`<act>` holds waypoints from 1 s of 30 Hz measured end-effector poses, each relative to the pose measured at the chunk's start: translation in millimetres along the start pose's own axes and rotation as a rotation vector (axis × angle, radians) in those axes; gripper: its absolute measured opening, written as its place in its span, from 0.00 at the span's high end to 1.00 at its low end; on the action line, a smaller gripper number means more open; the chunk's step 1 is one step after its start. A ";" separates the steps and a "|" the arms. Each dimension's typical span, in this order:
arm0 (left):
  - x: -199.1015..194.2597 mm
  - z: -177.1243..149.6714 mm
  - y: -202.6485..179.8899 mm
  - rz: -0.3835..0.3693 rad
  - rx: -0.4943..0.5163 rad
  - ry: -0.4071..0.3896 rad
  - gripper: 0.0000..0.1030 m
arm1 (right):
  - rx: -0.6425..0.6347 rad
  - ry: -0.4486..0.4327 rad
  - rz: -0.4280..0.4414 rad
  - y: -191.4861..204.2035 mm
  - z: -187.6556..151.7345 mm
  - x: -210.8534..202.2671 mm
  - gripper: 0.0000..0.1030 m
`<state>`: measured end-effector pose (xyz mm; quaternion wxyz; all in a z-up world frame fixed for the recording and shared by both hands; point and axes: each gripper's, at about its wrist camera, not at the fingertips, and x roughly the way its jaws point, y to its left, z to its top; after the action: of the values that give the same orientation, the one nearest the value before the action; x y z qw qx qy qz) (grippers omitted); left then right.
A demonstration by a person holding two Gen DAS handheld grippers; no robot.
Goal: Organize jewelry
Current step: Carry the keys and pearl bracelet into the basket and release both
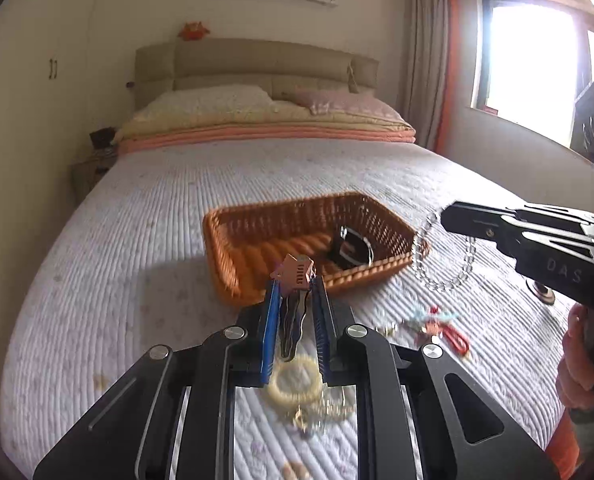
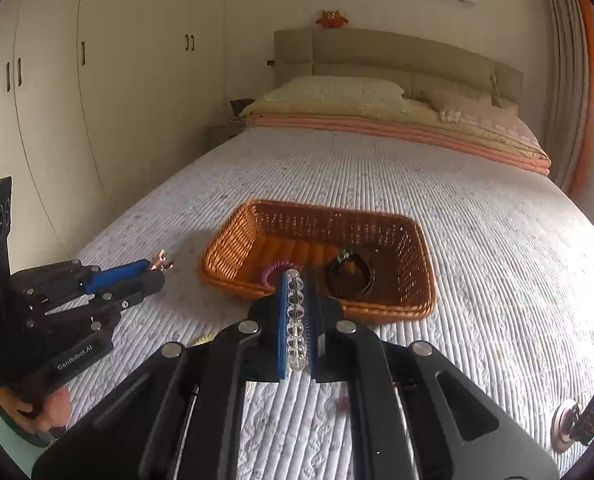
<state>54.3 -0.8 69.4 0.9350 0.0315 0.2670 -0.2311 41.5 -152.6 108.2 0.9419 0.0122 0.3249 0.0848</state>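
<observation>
The left gripper [image 1: 295,280] is clamped on a pink hair clip [image 1: 295,274], held above the white bedspread [image 1: 157,208], with the wicker basket [image 1: 225,256] just ahead of its tips. The right gripper [image 2: 295,280] pinches a clear bead bracelet [image 2: 295,320] between narrow jaws, right before the basket's near rim. Ahead of it inside lies a dark bangle [image 2: 351,276].
</observation>
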 end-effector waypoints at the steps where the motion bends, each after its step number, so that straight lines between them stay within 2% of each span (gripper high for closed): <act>1: 7.3 8.2 -0.4 0.003 0.004 -0.003 0.86 | 0.001 -0.006 0.001 -3.1 8.2 5.7 0.94; 4: 34.0 27.3 2.0 0.005 0.001 0.002 0.86 | 0.021 0.004 0.031 -14.2 30.5 30.5 0.94; 9: 92.5 46.2 15.2 -0.001 -0.035 0.037 0.86 | 0.063 0.071 0.078 -33.4 54.8 90.6 0.94; 17: 165.4 33.9 28.6 0.015 -0.056 0.155 0.86 | 0.122 0.244 0.105 -59.9 51.0 186.9 0.94; 21: 181.2 24.9 25.9 0.029 -0.039 0.200 0.86 | 0.113 0.274 0.076 -64.4 46.4 205.8 0.94; 26: 186.3 18.1 24.3 0.020 -0.037 0.229 0.83 | 0.108 0.279 0.041 -66.1 41.0 208.8 0.94; 27: 183.7 17.9 24.9 0.007 -0.047 0.227 0.79 | 0.113 0.279 0.043 -67.1 40.4 209.9 0.93; 28: 179.5 17.8 25.0 -0.001 -0.055 0.220 0.70 | 0.121 0.276 0.048 -69.3 38.9 207.5 0.93; 29: 173.7 18.8 24.5 -0.004 -0.058 0.206 0.65 | 0.129 0.274 0.049 -71.2 38.1 203.5 0.91; 30: 166.3 21.5 24.9 -0.005 -0.057 0.188 0.63 | 0.133 0.271 0.047 -73.7 36.8 197.9 0.87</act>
<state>200.7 -51.6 0.8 0.9058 0.0258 0.3601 -0.2217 228.6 -190.9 10.7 0.8843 0.0707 0.4534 0.0861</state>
